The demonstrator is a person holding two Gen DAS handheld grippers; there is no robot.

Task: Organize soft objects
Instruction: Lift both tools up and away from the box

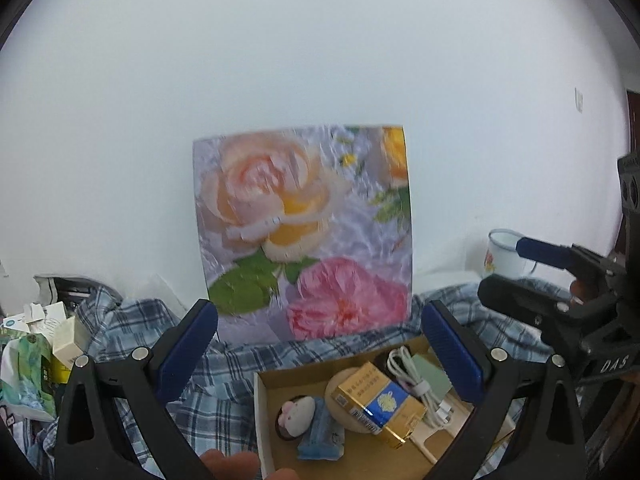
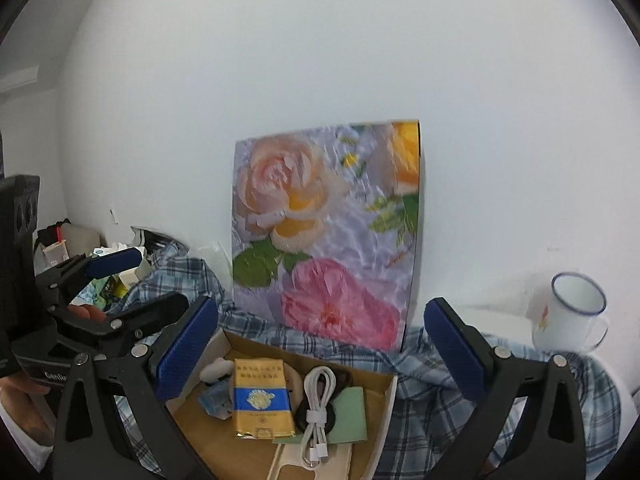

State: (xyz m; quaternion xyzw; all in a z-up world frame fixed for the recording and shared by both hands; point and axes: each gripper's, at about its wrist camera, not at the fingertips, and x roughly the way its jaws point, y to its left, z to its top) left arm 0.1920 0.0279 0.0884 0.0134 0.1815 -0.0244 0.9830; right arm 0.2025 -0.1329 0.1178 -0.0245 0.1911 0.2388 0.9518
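Blue-padded left tongs (image 1: pixel 318 344) and right tongs (image 2: pixel 320 340), wide open and empty, hover over open cardboard box (image 1: pixel 265 420); best approach: descend squarely onto white plush toy (image 1: pixel 298 414), lower centre.

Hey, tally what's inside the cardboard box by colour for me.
Gold and blue: 1, the carton
White: 2, the cable and the plush
Green: 1, the pad
Light blue: 1, the packet
Total: 5 told apart; darker things beneath are unclear.

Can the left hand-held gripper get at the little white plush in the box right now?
Probably yes. The left hand-held gripper is open and empty above the box, and the plush lies uncovered near the box's left wall, beside the blue packet.
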